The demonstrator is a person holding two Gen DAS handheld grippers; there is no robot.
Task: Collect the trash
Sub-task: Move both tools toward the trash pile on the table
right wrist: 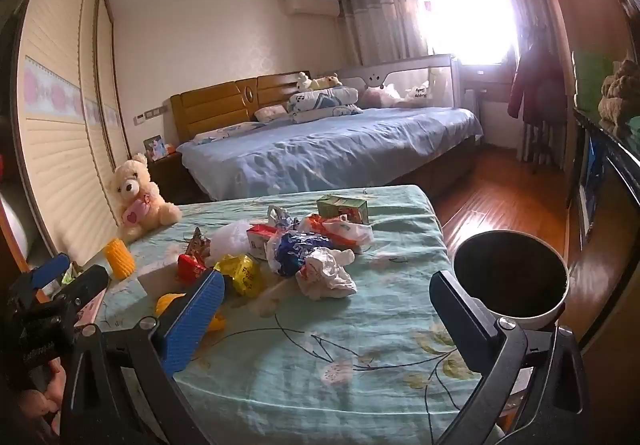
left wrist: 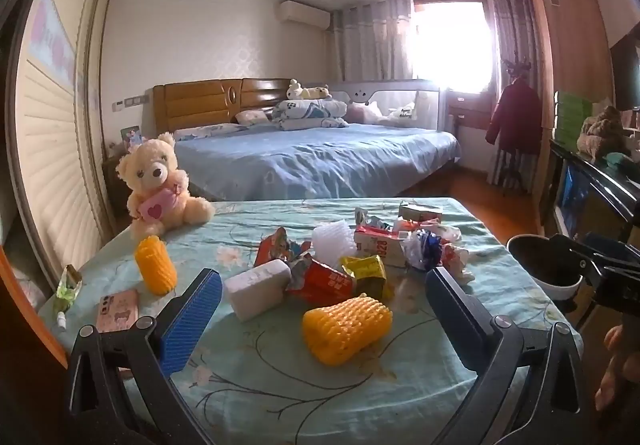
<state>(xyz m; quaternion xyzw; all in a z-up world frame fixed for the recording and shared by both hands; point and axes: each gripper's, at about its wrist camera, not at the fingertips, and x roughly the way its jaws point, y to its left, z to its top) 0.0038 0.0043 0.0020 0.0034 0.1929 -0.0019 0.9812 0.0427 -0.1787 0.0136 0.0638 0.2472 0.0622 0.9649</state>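
Note:
A pile of trash lies mid-table: red wrapper [left wrist: 326, 283], yellow wrapper [left wrist: 366, 273], red-and-white carton [left wrist: 378, 245], crumpled plastic bags [left wrist: 424, 247], grey-white block [left wrist: 258, 289] and yellow foam net [left wrist: 346, 323]. My left gripper [left wrist: 322, 311] is open and empty, its jaws on either side of the foam net, above the table. My right gripper [right wrist: 326, 309] is open and empty over the near right of the table, in front of crumpled white paper [right wrist: 326, 273] and a blue-and-white bag [right wrist: 294, 251]. A bin with a black liner [right wrist: 510, 279] stands off the table's right edge; it also shows in the left wrist view [left wrist: 546, 271].
A teddy bear [left wrist: 158, 185] sits at the table's far left corner. A second yellow foam net [left wrist: 156, 265], a pink phone [left wrist: 118, 311] and a small green packet [left wrist: 68, 285] lie at the left. A green carton [right wrist: 342, 209] stands at the back. The bed [left wrist: 316, 157] is beyond.

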